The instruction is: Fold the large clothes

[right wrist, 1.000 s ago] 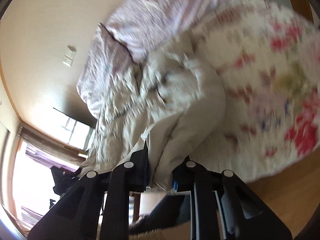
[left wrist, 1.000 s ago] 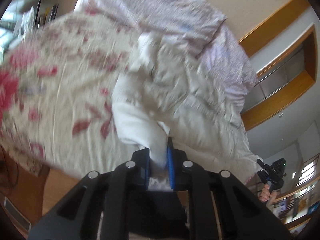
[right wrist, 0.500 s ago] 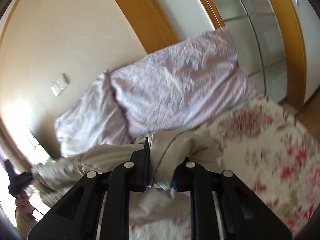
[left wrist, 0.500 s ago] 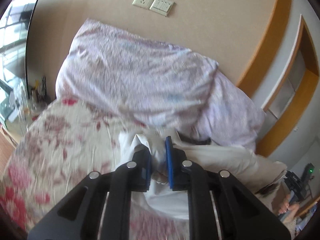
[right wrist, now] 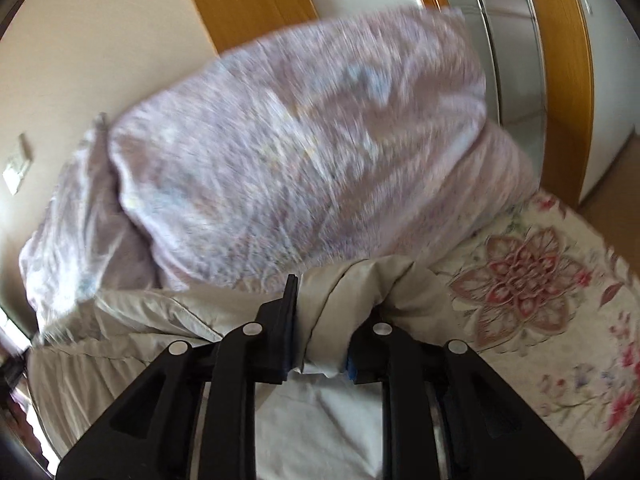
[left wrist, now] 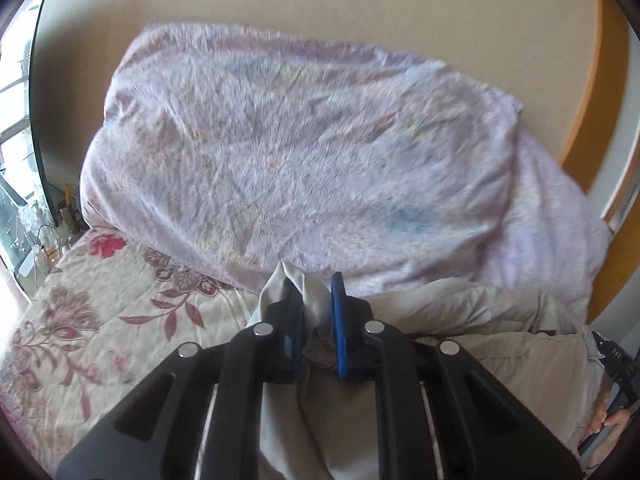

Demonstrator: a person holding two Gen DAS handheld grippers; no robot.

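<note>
Left gripper [left wrist: 316, 316]: jaws clenched on a bunch of the beige garment [left wrist: 492, 344].
Right gripper [right wrist: 320, 320]: jaws clenched on the same garment [right wrist: 360, 292].
Garment place: on the floral bed [left wrist: 100, 320], touching the lilac duvet [left wrist: 304, 160].
Change: garment now lower, against the duvet.

Bed with floral sheet

The bed's floral sheet [left wrist: 100, 320] carries a rumpled lilac duvet [left wrist: 304, 152] heaped at its wall end; a beige garment [left wrist: 500, 344] lies on the sheet, just in front of the duvet and touching it.
</note>
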